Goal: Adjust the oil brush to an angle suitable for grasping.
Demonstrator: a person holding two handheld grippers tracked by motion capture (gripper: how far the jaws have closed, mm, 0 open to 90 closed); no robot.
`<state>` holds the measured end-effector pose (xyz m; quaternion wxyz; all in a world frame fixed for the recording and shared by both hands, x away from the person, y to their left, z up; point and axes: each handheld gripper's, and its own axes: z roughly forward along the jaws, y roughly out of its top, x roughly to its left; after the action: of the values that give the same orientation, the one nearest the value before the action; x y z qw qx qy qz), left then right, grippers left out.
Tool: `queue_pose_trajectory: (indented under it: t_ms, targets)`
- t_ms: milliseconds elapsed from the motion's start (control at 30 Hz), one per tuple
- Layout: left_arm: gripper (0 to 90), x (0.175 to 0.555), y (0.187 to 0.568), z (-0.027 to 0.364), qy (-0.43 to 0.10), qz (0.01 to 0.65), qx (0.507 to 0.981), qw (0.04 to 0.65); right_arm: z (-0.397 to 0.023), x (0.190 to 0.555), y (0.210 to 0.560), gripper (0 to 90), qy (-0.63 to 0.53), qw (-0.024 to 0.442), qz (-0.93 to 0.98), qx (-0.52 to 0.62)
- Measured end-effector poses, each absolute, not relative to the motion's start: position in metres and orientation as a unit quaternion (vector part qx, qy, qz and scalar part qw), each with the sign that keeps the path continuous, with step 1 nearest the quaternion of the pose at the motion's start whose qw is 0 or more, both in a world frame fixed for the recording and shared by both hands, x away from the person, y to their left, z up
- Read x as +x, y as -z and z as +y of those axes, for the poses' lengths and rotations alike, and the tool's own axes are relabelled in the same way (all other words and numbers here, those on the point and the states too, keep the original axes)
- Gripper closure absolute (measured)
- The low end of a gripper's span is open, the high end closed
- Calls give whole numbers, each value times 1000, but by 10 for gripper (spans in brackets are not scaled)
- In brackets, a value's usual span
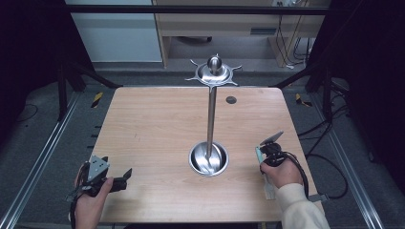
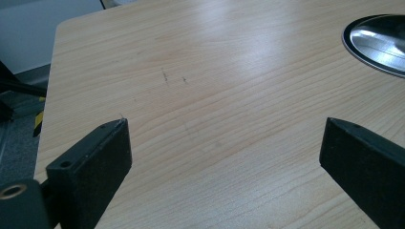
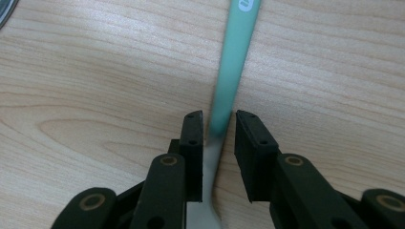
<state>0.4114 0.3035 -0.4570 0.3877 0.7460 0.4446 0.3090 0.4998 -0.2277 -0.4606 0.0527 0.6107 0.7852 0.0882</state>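
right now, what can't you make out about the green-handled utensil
Utensil head: right gripper view, cut off by bottom edge, between the fingers; spoon or fork unclear.
Handle's white print: same view, cut off by top edge.
Contact: blurred, pressing or not unclear.

Your high view looks forward and down from above your side onto the whole pale wooden table (image 1: 157,124), far enough to take in the floor beyond. Your left gripper view skims low across that tabletop (image 2: 215,95), catching the round steel base (image 2: 377,43) that the high view shows mid-table (image 1: 208,159). Your right gripper view faces almost straight down, very close to the wood (image 3: 95,95).
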Motion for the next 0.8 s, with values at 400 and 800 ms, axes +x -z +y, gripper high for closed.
queue_pose_trajectory:
  t_ms: [400,800]
  targets:
    - [33,411,457,303,-307,445,746,388,-223,502,465,772,-74,59,784,614]
    - [33,412,457,304,-309,446,746,385,-222,502,466,816,-71,55,764,638]
